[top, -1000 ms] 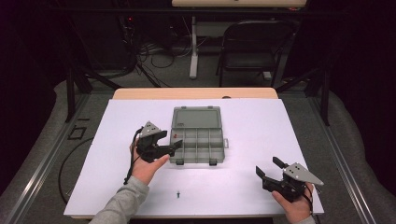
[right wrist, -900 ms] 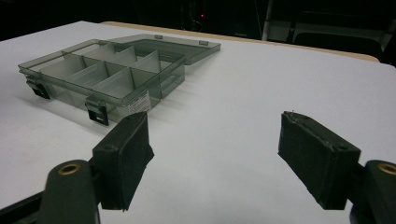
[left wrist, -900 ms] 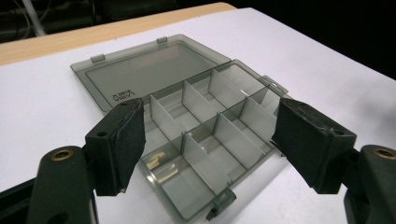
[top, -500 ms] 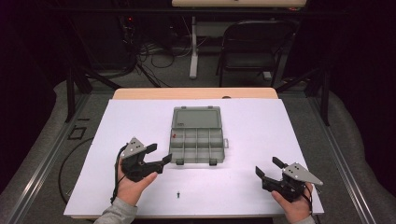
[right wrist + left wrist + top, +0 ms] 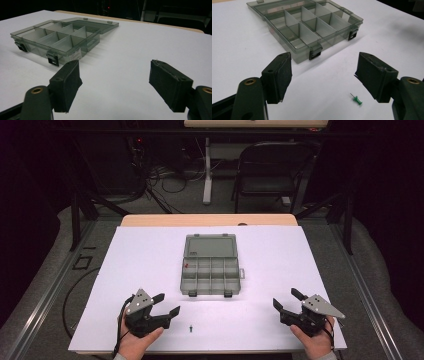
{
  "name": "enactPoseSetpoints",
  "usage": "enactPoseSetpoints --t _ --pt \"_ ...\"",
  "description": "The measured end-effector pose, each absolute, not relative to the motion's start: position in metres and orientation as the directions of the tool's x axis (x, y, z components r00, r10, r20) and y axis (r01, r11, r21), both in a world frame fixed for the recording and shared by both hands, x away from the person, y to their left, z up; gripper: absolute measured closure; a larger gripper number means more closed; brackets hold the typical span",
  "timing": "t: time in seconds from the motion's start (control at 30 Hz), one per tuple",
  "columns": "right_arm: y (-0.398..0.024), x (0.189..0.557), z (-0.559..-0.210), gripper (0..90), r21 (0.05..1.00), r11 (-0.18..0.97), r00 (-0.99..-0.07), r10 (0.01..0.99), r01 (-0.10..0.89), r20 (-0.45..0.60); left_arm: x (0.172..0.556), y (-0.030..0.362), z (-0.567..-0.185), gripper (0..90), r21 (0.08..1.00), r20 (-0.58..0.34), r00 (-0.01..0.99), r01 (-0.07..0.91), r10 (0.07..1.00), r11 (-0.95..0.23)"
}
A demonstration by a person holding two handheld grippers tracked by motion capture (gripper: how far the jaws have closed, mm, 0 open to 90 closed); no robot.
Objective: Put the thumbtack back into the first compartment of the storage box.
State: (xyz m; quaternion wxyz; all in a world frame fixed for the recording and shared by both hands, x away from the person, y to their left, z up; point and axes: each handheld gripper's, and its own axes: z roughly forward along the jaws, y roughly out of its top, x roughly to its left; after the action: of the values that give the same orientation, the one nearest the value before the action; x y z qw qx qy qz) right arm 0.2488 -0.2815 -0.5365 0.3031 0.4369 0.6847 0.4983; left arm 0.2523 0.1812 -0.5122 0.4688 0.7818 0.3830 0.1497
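Note:
A grey see-through compartment box (image 5: 210, 276) lies open in the middle of the white table top (image 5: 280, 250), its lid (image 5: 210, 246) flat behind it. A small red item (image 5: 186, 265) sits in a left compartment. A green pushpin (image 5: 190, 327) lies near the front edge. My left gripper (image 5: 170, 303) is just left of the pin, open; its jaws have just been closing slightly with nothing between them. In the left gripper view the pin (image 5: 357, 100) lies ahead of the right jaw, short of the box (image 5: 312, 27). My right gripper (image 5: 285, 298) stands open and empty at the front right, facing the box (image 5: 57, 40).
The table's wooden back edge (image 5: 210, 220) shows beyond the white top. A black folding chair (image 5: 270, 165) and floor cables (image 5: 165, 180) stand behind the table. A cable (image 5: 75, 295) loops off the table's left side.
My left gripper has drawn back from the box's front left corner toward the near edge, slightly left. The right gripper has stayed put.

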Motion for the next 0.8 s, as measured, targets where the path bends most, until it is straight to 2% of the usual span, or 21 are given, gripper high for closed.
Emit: enactPoseSetpoints --t 0.3,0.6,0.8 --pt "-0.282 0.249 -0.536 24.1 0.947 0.123 -0.435 0.9 0.298 0.02 0.242 0.181 -0.526 32.3 0.837 -0.124 0.674 0.465 0.729 -0.288" --pt "-0.282 0.249 -0.536 24.2 0.947 0.124 -0.435 0.9 0.296 0.018 0.247 0.177 -0.54 35.7 0.812 -0.148 0.688 0.494 0.71 -0.31" --pt "-0.282 0.249 -0.536 24.2 0.947 0.128 -0.439 0.899 0.295 0.015 0.247 0.173 -0.544 44.2 0.799 -0.145 0.712 0.494 0.687 -0.343"
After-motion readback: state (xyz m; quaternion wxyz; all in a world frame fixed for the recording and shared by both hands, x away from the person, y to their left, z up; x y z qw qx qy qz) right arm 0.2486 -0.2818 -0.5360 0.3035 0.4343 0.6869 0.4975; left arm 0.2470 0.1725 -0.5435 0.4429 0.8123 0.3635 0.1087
